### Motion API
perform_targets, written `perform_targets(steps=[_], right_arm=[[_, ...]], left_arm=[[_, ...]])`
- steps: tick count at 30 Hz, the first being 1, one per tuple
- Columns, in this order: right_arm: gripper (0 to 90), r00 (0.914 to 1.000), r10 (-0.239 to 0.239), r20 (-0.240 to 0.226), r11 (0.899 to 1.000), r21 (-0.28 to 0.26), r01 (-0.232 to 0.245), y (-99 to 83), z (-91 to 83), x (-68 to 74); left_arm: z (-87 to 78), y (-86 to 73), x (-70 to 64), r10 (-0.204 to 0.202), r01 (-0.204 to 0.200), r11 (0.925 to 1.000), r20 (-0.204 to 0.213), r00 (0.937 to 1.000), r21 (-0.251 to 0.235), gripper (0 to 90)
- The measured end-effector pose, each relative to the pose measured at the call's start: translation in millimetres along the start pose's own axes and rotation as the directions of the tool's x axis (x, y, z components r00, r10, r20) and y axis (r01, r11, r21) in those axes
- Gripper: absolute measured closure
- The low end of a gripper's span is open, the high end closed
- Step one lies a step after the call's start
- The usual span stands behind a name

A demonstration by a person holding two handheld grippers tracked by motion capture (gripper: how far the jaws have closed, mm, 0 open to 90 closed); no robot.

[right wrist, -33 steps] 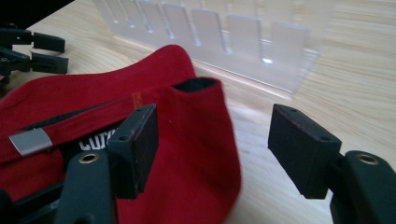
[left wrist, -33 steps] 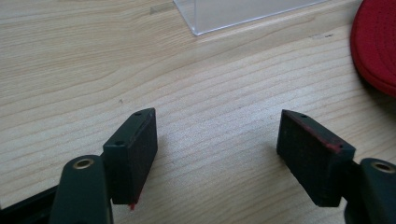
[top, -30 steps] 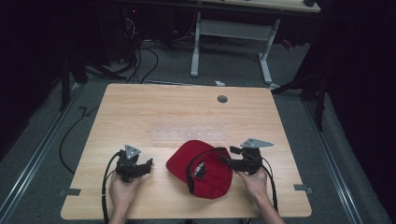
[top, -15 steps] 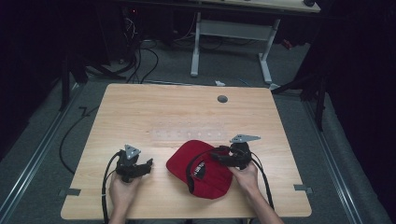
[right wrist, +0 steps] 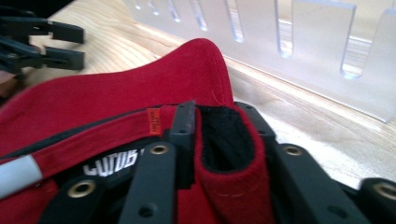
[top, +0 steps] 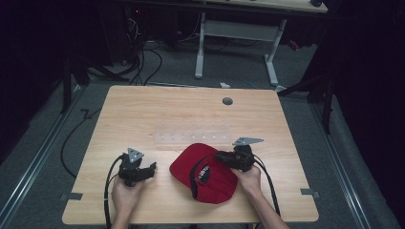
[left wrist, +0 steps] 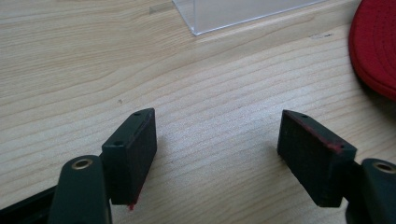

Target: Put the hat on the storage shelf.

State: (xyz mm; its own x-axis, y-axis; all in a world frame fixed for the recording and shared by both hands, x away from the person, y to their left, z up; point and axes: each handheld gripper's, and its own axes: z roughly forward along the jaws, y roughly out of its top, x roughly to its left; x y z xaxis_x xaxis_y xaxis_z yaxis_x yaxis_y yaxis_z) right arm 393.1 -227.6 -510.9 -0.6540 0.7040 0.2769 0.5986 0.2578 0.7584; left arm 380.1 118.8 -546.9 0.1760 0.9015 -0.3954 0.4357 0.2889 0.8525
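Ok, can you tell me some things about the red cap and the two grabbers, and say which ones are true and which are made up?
1. The right gripper is shut on the rim of the red cap. True.
2. The left gripper is holding the cap too. False: its jaws stand open over bare wood, and the cap lies off to one side.
3. The cap lies on the wooden table. True.
4. The cap is blue. False: it is red, with black trim inside.
5. A clear plastic rack with slots stands on the table just behind the cap. True.
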Motion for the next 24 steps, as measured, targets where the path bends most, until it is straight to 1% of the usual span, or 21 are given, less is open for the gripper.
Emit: perform_targets(steps=[3,4,6,8,12,14,21,24], right_arm=[[77.2,0.9998,-0.01,-0.016,1.0,-0.005,0.009,-0.9,-4.3,0.5],[78.1,0.9998,-0.003,-0.019,1.0,-0.002,0.003,-1.2,-6.9,1.1],[79.4,0.9998,-0.004,-0.02,1.0,-0.004,0.004,-1.5,-11.1,1.4],[80.0,0.9998,0.007,-0.021,1.0,-0.004,-0.007,-1.4,-16.0,2.7],[80.6,0.9996,0.014,-0.025,1.0,-0.007,-0.014,0.2,-22.3,5.7],[80.7,0.9993,0.024,-0.03,1.0,-0.009,-0.024,1.0,-24.4,6.5],[81.0,0.9984,0.051,-0.024,0.999,-0.007,-0.051,2.6,-33.4,6.4],[81.1,0.9989,0.045,-0.014,0.999,-0.015,-0.046,3.1,-37.8,7.9]], left_arm=[[0.1,0.0,0.0,0.0,0.0,1.0,0.0,1.0,0.0,28.7],[0.1,0.0,0.0,0.0,0.0,1.0,0.0,1.0,0.0,28.7],[0.1,0.0,0.0,0.0,0.0,1.0,0.0,1.0,0.0,28.7],[0.1,0.0,0.0,0.0,0.0,1.0,0.0,1.0,0.0,28.7],[0.0,0.1,0.0,0.0,0.0,1.0,0.002,1.0,0.001,28.7],[0.0,0.3,0.3,-0.003,0.003,1.0,0.0,1.0,-0.003,30.2],[0.1,0.3,0.1,-0.005,0.005,1.0,-0.003,1.0,-0.007,31.6],[0.1,0.3,0.0,-0.007,0.007,0.9999,-0.003,1.0,-0.008,31.5]])
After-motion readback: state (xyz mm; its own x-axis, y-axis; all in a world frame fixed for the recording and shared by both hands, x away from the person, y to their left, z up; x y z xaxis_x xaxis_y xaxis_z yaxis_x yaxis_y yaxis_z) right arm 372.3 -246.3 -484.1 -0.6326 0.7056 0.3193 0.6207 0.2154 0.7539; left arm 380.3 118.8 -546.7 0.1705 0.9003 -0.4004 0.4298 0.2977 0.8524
